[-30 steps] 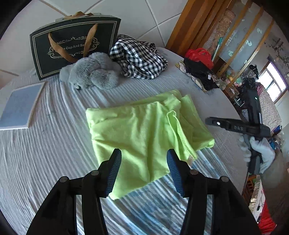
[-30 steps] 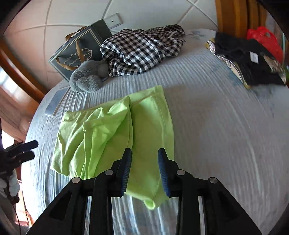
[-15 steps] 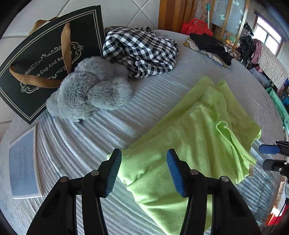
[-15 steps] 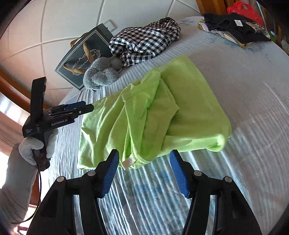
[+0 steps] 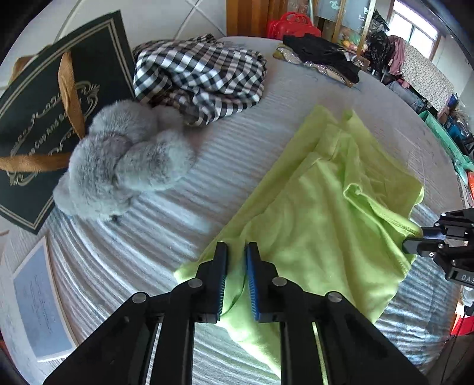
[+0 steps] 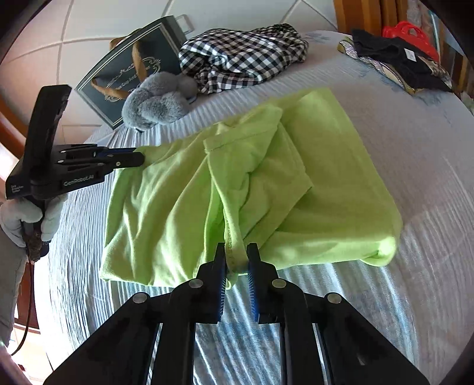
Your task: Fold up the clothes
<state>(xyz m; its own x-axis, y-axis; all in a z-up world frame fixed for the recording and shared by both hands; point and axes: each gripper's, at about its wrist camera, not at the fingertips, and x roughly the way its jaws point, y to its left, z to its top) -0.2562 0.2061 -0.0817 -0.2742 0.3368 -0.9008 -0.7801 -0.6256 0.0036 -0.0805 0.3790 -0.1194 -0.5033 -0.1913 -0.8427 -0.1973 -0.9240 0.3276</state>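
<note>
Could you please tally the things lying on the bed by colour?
Lime green: 1, the garment
Black-and-white check: 1, the checked garment
Grey: 1, the furry item
Dark green: 1, the gift bag
Black: 1, the dark clothing pile
Pale blue: 1, the booklet
Total: 6

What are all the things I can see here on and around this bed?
Lime-green garment: one, bright green, rumpled mid-bed, pinched at two near edges.
Checked garment: one, black and white, heaped at the far side.
Furry item: one, grey, beside the checked garment, against the bag.
Gift bag: one, dark with gold trim and tan handles, at the headboard.
Card or booklet: one, pale blue, flat at the bed's edge.
Dark clothes: small pile, black, far corner.
Red bag: one, beyond the bed.
Bedspread: one, pale striped.
Left gripper: black, blue pads, closing on the garment's edge.
Right gripper: same, closing on the hem.
Gloved hand: one, white, holding the left gripper.
</note>
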